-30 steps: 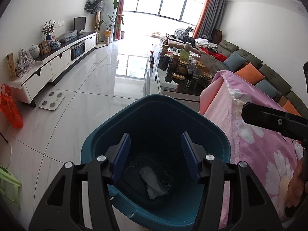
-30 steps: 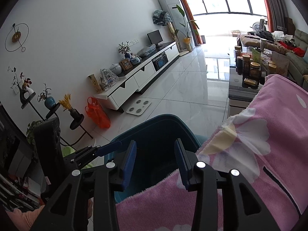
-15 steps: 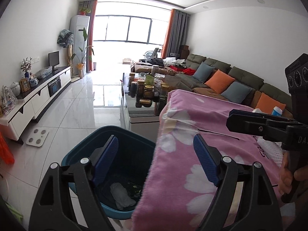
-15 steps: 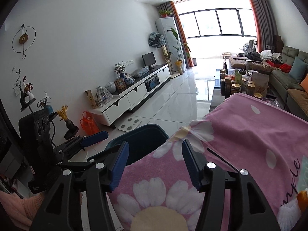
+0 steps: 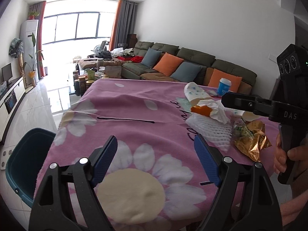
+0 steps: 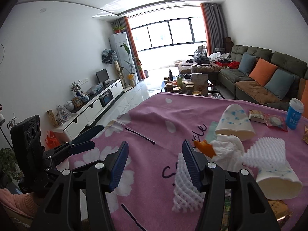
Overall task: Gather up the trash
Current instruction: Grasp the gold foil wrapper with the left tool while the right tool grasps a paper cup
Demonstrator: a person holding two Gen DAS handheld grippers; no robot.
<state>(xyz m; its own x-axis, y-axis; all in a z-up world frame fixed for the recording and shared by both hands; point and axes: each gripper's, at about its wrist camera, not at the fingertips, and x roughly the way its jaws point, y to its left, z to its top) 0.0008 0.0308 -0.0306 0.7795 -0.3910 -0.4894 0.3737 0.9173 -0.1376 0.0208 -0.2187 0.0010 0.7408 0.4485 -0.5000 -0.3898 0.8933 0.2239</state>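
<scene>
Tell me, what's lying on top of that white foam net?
A crumpled white tissue and an orange peel rest over the foam net's far edge. Whatever lies beneath the tissue is hidden.

Fuzzy matt cloth blanket (image 5: pixel 134 119) under the fingers; ahead, ribbed white foam netting (image 5: pixel 209 129), crinkled glossy gold foil wrapper (image 5: pixel 252 142), soft crumpled tissue (image 6: pixel 227 150).

Walls: we see plain white (image 6: pixel 57 57).
Floor: we see glossy pale tile (image 6: pixel 130 100).
Window: we see it bright, with orange curtains (image 6: pixel 132 38).
Seating: we see a green sofa (image 5: pixel 194 57) with orange and blue cushions.
Left wall: we see a white TV unit (image 6: pixel 100 104).
</scene>
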